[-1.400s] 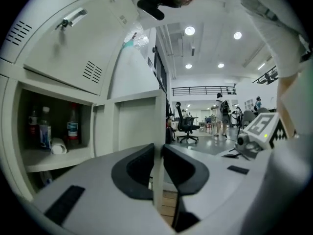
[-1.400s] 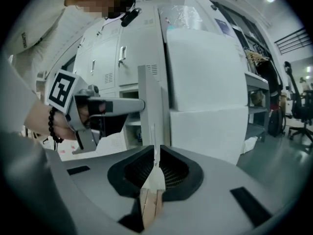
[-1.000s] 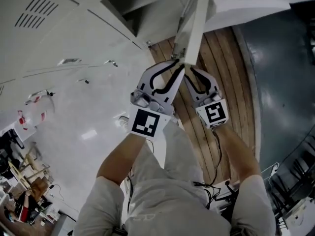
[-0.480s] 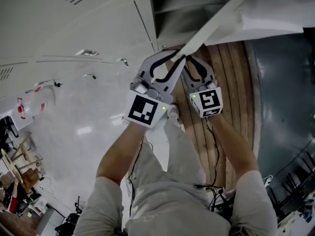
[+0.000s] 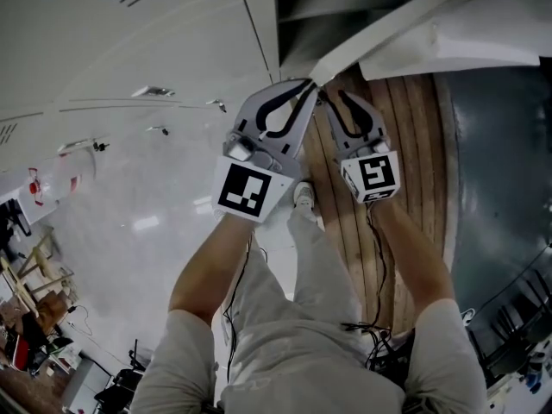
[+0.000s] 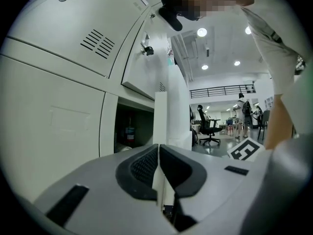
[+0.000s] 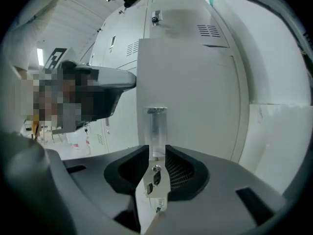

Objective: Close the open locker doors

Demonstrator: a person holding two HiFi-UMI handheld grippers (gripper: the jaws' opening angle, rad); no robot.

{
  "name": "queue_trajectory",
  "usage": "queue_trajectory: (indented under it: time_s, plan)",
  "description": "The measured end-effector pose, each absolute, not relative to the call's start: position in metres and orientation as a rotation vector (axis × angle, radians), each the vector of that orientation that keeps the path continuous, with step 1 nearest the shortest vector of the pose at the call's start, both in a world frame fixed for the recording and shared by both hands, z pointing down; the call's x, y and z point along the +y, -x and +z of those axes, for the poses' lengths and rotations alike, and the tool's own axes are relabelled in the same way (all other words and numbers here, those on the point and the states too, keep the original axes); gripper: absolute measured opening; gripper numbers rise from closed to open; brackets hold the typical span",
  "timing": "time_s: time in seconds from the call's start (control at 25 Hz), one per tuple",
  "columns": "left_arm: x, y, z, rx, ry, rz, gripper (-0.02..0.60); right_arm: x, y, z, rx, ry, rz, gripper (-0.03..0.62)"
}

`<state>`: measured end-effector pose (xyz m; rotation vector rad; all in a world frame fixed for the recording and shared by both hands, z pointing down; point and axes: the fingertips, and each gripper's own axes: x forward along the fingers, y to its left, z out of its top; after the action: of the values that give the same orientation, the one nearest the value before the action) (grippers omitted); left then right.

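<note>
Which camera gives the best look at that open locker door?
The right gripper view: the locker door faces it broadly, metal handle showing. The left gripper view catches only its thin edge; the head view, a slanted white strip from above.

The head camera looks steeply down from above onto the left tool point(image 5: 312, 86), the right tool point(image 5: 333, 95) and the brown plank floor point(image 5: 414, 128) near them, with white lockers point(image 5: 129, 41) to the far left. The left tool's camera sights along its closing jaws, very close to the white metal locker door point(image 6: 160, 116), seen edge-on. The right tool's camera, its jaws closing too, faces that door's flat side. All three views share the door.
</note>
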<state>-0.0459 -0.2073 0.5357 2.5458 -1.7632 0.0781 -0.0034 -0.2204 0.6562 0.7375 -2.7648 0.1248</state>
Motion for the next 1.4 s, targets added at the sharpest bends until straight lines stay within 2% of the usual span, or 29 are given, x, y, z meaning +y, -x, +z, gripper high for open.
queue_trajectory:
  time_s: [0.32, 0.52, 0.84, 1.4]
  plan:
    - [-0.221, 0.065, 0.540, -1.814, -2.527, 0.135, 0.005, -0.232, 0.057, 0.654, -2.777, -0.643, 0.073, 0.114]
    - [-0.216, 0.074, 0.553, -1.837, -2.506, 0.202, 0.005, -0.245, 0.077, 0.653, -2.795, -0.613, 0.070, 0.075]
    - [-0.219, 0.085, 0.598, -1.882, -2.348, 0.316, 0.005, -0.267, 0.100, 0.652, -2.788, -0.605, 0.062, 0.061]
    - [-0.267, 0.093, 0.593, -2.038, -2.205, 0.290, 0.005, -0.281, 0.112, 0.650, -2.804, -0.597, 0.076, 0.058]
